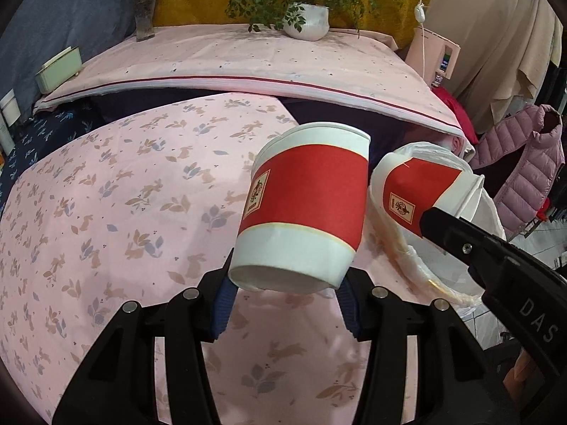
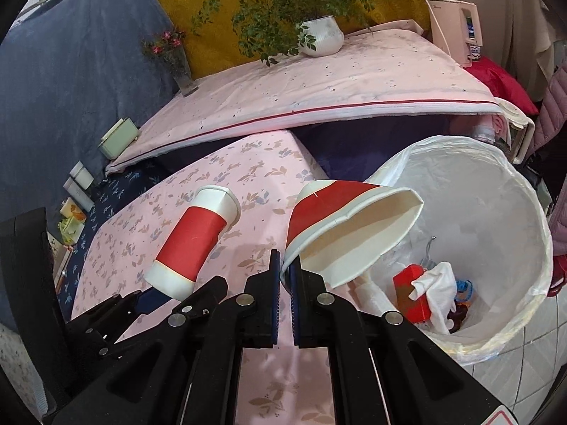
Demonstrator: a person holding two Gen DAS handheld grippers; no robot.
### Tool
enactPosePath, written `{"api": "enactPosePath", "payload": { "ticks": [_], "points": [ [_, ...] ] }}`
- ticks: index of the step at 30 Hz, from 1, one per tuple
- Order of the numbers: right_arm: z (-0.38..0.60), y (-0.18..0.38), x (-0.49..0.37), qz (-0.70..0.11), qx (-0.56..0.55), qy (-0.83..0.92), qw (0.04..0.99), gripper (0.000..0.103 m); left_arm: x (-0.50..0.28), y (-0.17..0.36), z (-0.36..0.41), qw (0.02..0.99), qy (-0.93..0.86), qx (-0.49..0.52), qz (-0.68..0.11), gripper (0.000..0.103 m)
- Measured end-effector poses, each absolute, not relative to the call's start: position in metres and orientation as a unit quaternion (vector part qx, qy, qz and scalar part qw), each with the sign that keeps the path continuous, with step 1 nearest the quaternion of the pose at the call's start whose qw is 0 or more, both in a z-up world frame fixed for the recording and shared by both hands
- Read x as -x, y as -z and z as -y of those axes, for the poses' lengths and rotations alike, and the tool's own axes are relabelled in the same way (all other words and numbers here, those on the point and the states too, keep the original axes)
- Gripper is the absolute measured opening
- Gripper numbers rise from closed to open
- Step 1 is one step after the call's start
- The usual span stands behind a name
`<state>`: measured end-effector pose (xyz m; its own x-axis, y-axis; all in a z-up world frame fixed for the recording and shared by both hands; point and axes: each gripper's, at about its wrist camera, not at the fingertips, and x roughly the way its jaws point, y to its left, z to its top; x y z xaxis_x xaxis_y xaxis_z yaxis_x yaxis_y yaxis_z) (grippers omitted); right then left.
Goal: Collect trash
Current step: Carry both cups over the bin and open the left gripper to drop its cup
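Left gripper (image 1: 283, 304) clamping upright red-banded cup (image 1: 301, 209), right gripper (image 2: 285, 283) pinching crushed cup (image 2: 351, 226) rim

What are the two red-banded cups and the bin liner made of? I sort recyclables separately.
Both cups look like matte paper. The right gripper's cup shows creased, flattened walls and a seam; the left gripper's cup has a rolled rim. The bin liner looks like thin translucent white plastic film, wrinkled over the rim.
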<state>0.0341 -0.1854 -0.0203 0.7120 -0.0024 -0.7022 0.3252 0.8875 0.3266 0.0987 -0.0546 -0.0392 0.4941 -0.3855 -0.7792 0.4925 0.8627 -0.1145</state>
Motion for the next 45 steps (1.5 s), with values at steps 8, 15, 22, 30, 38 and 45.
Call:
{"api": "enactPosePath", "payload": {
  "ticks": [8,15,22,30,38,45],
  "points": [
    [0.217,0.005,-0.001,-0.344,-0.231,0.116,0.903,0.006,-0.073,0.026,0.092,0.858,0.281,-0.081,-0.422,0.048],
    [0.245,0.002,0.026,-0.331,-0.244,0.141,0.9,0.006,-0.054,0.022,0.124,0.851,0.305,-0.097,-0.416,0.048],
    [0.268,0.004,0.047,-0.324,-0.257,0.162,0.896,0.006,-0.04,0.021,0.15,0.844,0.324,-0.112,-0.413,0.048],
    [0.29,0.007,0.062,-0.32,-0.267,0.178,0.891,0.006,-0.034,0.026,0.176,0.834,0.34,-0.125,-0.417,0.048],
    [0.307,0.013,0.069,-0.321,-0.275,0.195,0.885,0.006,-0.036,0.034,0.208,0.822,0.354,-0.139,-0.424,0.05],
    [0.316,0.018,0.066,-0.324,-0.278,0.2,0.882,0.006,-0.042,0.035,0.212,0.828,0.342,-0.135,-0.424,0.064]
  ]
}}
